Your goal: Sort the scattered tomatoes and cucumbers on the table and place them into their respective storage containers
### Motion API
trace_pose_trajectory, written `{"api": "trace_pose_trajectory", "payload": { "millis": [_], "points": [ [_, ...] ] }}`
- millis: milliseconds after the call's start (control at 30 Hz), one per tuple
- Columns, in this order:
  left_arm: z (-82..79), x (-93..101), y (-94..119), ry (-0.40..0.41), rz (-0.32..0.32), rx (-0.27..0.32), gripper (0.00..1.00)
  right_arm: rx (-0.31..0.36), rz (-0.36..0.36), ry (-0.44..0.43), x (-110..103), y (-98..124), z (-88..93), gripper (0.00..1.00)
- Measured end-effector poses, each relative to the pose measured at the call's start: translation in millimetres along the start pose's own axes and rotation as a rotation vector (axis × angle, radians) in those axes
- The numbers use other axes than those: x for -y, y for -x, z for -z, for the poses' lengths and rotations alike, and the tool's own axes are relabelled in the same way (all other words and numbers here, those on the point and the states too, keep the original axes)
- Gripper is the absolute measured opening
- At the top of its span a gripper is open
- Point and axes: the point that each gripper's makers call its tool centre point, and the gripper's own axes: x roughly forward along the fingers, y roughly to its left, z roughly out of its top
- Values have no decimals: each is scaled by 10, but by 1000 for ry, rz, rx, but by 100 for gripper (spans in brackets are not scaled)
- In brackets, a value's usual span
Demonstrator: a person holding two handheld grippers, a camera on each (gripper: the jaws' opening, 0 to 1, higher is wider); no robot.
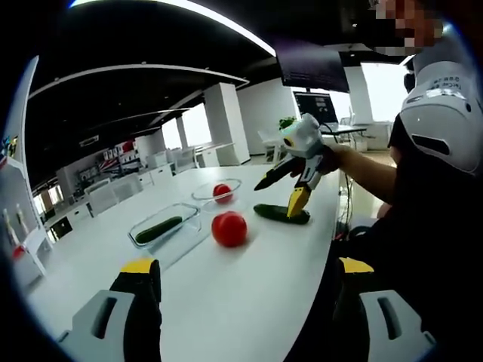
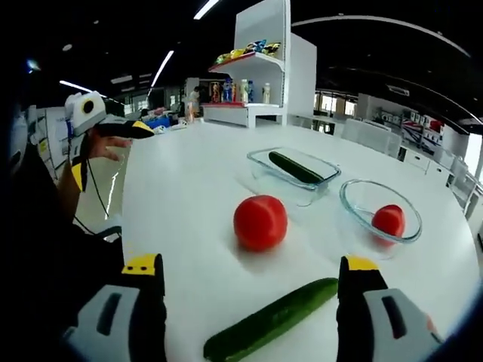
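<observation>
A loose red tomato lies on the white table. A loose cucumber lies near the table's edge. My right gripper is open, with the cucumber low between its jaws, not gripped. A rectangular glass container holds one cucumber. A round glass bowl holds one tomato. My left gripper is open and empty, held off the table's near end.
A person in dark clothes stands at the table's edge holding the grippers. A white shelf with bottles stands beyond the table's far end. Chairs line the far side, and a monitor sits behind.
</observation>
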Motion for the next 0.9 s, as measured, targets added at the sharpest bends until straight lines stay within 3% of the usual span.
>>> {"api": "trace_pose_trajectory", "payload": {
  "millis": [100, 300, 633, 767, 900],
  "points": [
    [-6, -4, 2, -2, 0, 1, 94, 2, -12, 0, -4, -115, -71, 92],
    [-8, 12, -5, -2, 12, 4, 94, -96, 21, 98, 50, -438, -40, 89],
    [18, -7, -23, 8, 15, 0, 94, -96, 15, 78, 75, -745, -123, 84],
    [23, -12, -37, 8, 21, 1, 94, -117, 32, 60, 127, -850, -73, 65],
    [27, 17, -47, 6, 35, 2, 93, -106, 23, 24, 126, -921, -83, 61]
  ]
}}
